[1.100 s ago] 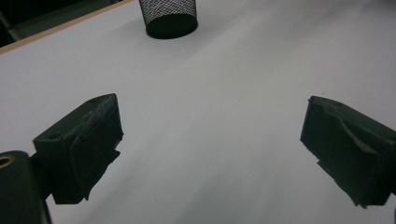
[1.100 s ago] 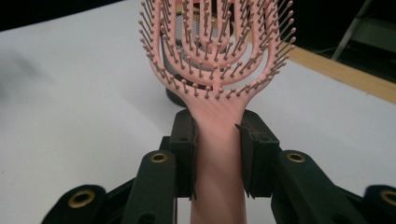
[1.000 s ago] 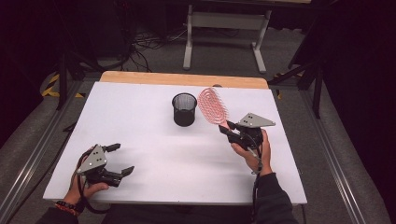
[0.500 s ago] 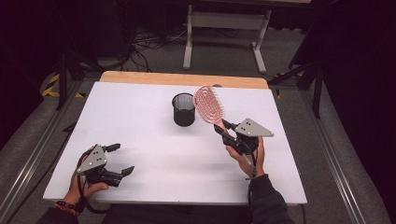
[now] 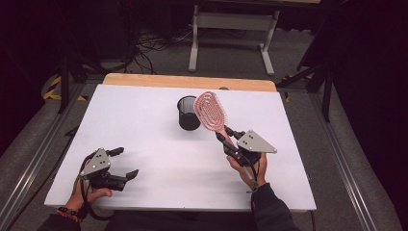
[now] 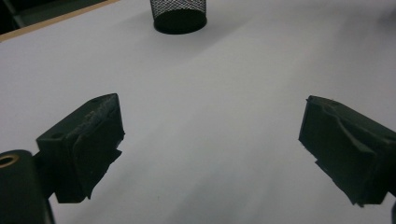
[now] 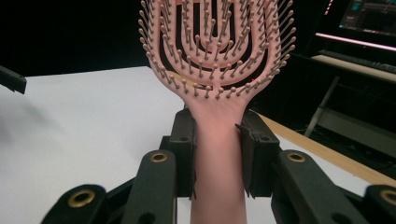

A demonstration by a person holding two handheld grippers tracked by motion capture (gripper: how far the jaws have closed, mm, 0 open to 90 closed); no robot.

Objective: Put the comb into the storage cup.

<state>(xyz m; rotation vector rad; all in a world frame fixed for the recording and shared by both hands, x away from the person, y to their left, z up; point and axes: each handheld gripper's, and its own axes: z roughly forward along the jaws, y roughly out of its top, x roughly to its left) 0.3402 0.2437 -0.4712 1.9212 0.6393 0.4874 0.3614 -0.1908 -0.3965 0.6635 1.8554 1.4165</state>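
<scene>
The right tool [image 5: 227, 138] is clamped on the handle of a pink hairbrush [image 5: 210, 110], holding it tilted above the white surface [image 5: 154, 125], its head just beside the rim of a black mesh cup [image 5: 188, 112]. The left tool [image 5: 124, 162] rests near the surface's front left edge, jaws wide apart and empty.

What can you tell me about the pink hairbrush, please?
The pink hairbrush looks like plastic: an oval vented head of curved ribs with ball-tipped bristles, and a flat plain handle. The right claw clamps the handle, a pad on each side. The brush is held clear of the table, its head raised beside the black mesh cup.
</scene>
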